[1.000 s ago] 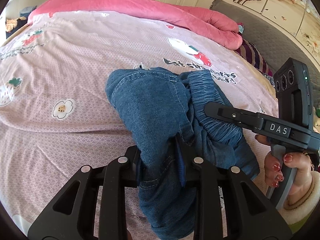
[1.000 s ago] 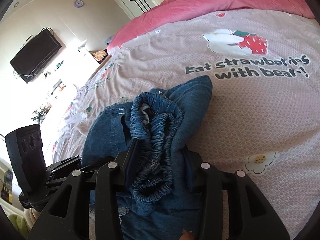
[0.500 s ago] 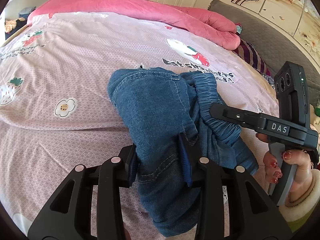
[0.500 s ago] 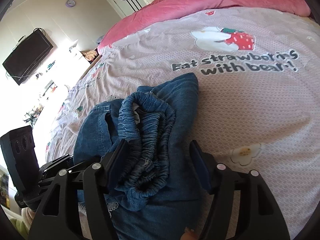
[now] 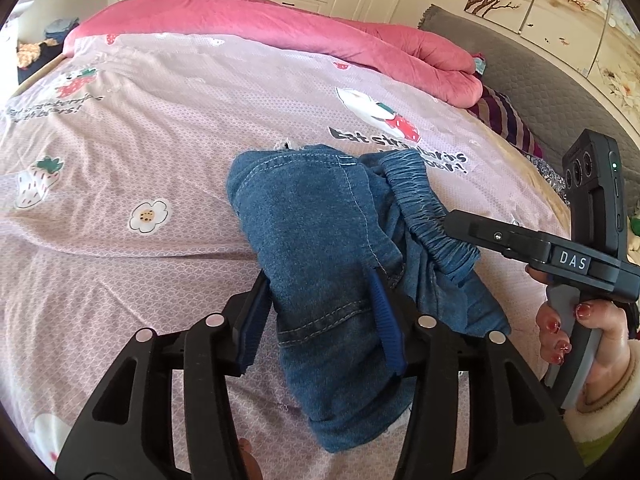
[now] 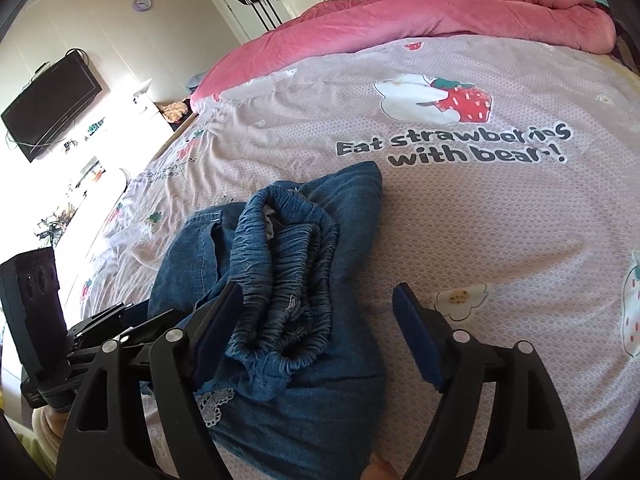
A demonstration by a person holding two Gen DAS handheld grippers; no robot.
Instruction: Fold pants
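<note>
Blue denim pants (image 5: 320,236) lie bunched in a folded heap on the pink printed bedsheet (image 5: 140,140). Their elastic waistband (image 6: 288,256) is gathered on top, seen in the right wrist view. My left gripper (image 5: 320,312) is open, its jaws either side of a pant fold without pinching it. My right gripper (image 6: 320,320) is open wide over the pants (image 6: 280,280); its left finger rests by the waistband. The right gripper's body also shows in the left wrist view (image 5: 540,248), held by a hand.
A pink duvet (image 5: 280,32) is rolled along the far side of the bed. A grey headboard (image 5: 540,80) and striped pillow (image 5: 504,120) are at the right. A TV (image 6: 52,104) hangs on the left wall. Wardrobes stand behind.
Both grippers have opened and let go of the denim. The right jaws spread widest and pulled back slightly; the pants now rest on the sheet.
</note>
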